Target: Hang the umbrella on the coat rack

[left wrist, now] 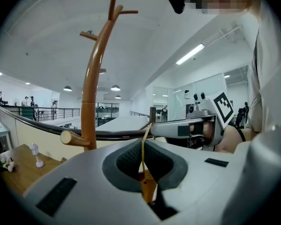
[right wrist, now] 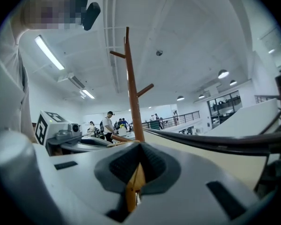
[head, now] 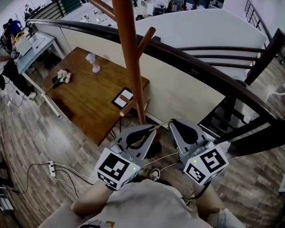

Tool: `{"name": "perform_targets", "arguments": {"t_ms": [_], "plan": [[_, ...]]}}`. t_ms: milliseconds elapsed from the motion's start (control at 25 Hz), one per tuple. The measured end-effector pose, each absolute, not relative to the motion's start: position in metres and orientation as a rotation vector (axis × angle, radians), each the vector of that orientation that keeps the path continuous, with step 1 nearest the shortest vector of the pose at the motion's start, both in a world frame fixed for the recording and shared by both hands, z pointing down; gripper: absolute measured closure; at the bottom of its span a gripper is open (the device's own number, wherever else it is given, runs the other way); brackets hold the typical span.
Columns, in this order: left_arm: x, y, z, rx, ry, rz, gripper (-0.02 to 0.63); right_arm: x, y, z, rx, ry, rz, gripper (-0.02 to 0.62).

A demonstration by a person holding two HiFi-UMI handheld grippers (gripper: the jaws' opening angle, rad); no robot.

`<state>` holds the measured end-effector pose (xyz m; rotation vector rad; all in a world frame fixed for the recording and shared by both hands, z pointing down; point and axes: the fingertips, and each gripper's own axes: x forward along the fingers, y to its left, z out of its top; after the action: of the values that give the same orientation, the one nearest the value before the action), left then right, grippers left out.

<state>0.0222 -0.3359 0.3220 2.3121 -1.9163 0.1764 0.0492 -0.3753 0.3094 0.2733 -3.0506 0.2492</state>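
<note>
The wooden coat rack (head: 128,46) rises just beyond both grippers, and a short lower peg (head: 132,106) points toward me. My left gripper (head: 152,128) and right gripper (head: 173,125) are both shut, tips nearly touching. A thin gold cord loop (head: 157,126) of the umbrella is stretched between them. In the left gripper view the cord (left wrist: 143,146) runs from my shut jaws up to the right gripper's tip (left wrist: 152,125), and the umbrella's wooden handle (left wrist: 148,186) hangs below. The handle (right wrist: 133,191) shows under the shut jaws in the right gripper view. The dark umbrella body (head: 155,148) is mostly hidden.
A wooden table (head: 85,103) behind the rack holds a tablet (head: 123,97), flowers (head: 62,76) and a small lamp (head: 92,63). A dark curved railing (head: 204,65) runs behind the pole. A power strip (head: 52,167) with cables lies on the floor at left. People stand at far left.
</note>
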Motion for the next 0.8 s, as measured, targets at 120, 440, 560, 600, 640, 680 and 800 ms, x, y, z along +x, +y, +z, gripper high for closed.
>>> {"name": "perform_targets", "arguments": {"t_ms": [120,440,560,600,640,680,800], "plan": [[0.028,-0.343,0.334,2.351,-1.857,0.157,0.606,0.048,-0.385,0.324,0.276,-3.032,0.288,0.589],[0.023,-0.356,0.399,2.250,-1.841,0.191,0.606,0.035,-0.400,0.383,0.270,-2.947,0.339,0.589],[0.019,-0.364,0.429,2.212,-1.827,0.201,0.606,0.031,-0.409,0.412,0.267,-2.919,0.361,0.589],[0.018,-0.367,0.440,2.193,-1.815,0.201,0.606,0.030,-0.412,0.423,0.269,-2.906,0.373,0.589],[0.016,-0.370,0.451,2.172,-1.806,0.200,0.606,0.028,-0.415,0.433,0.269,-2.893,0.383,0.589],[0.015,-0.372,0.462,2.151,-1.798,0.196,0.606,0.027,-0.418,0.444,0.269,-2.882,0.391,0.589],[0.011,-0.377,0.492,2.098,-1.776,0.183,0.606,0.022,-0.423,0.474,0.269,-2.855,0.420,0.591]]}}
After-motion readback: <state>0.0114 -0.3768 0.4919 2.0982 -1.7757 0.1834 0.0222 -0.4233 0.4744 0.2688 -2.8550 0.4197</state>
